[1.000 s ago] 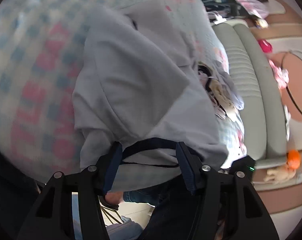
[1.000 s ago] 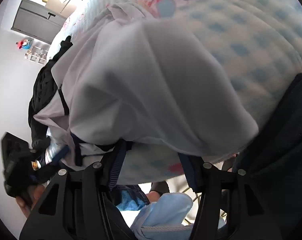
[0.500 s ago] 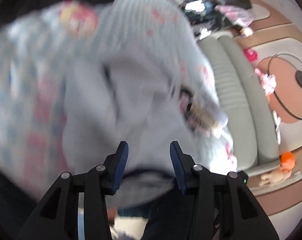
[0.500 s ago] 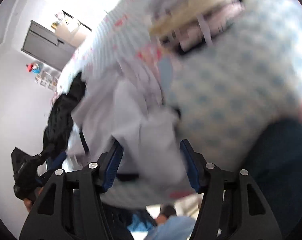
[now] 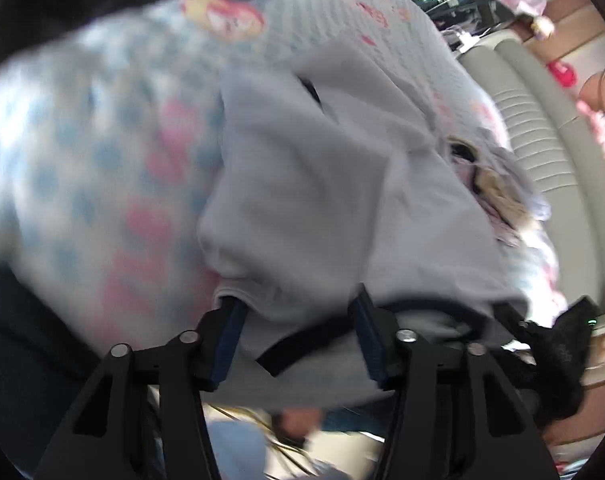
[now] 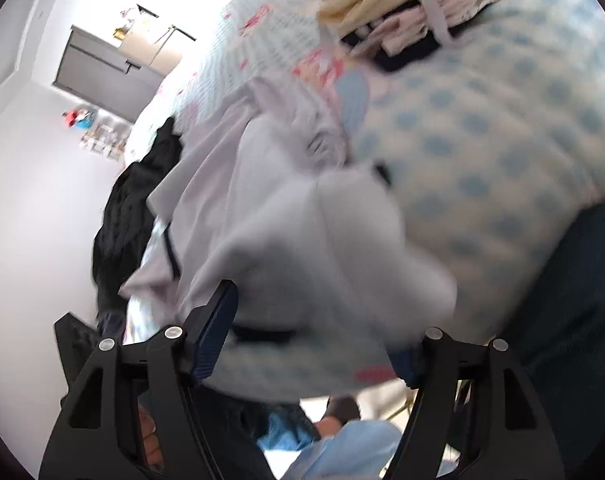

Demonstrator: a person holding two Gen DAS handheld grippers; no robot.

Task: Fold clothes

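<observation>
A light grey garment [image 5: 322,200] with dark navy trim lies bunched on the blue-and-pink checked bedspread [image 5: 102,184]. My left gripper [image 5: 298,320] is shut on its near hem: the cloth fills the gap and drapes over the left fingertip [image 5: 228,332]. In the right wrist view the same garment [image 6: 322,248] bulges as a soft lump at the bed's edge. My right gripper [image 6: 310,336] stands around that lump with its jaws opening. Its left pad [image 6: 214,328] shows bare; the right fingertip is hidden behind the cloth.
A heap of mixed clothes [image 6: 414,20] lies farther up the bed and shows again as the heap [image 5: 490,196]. A black garment [image 6: 130,208] hangs off the bed's left side. A grey padded bench [image 5: 542,128] runs along the right. Dark fabric [image 6: 574,300] fills the right edge.
The left jaws have narrowed onto the hem. The right jaws have widened. The garment, spread smooth before, now sits bunched into a lump, and both views have tipped upward.
</observation>
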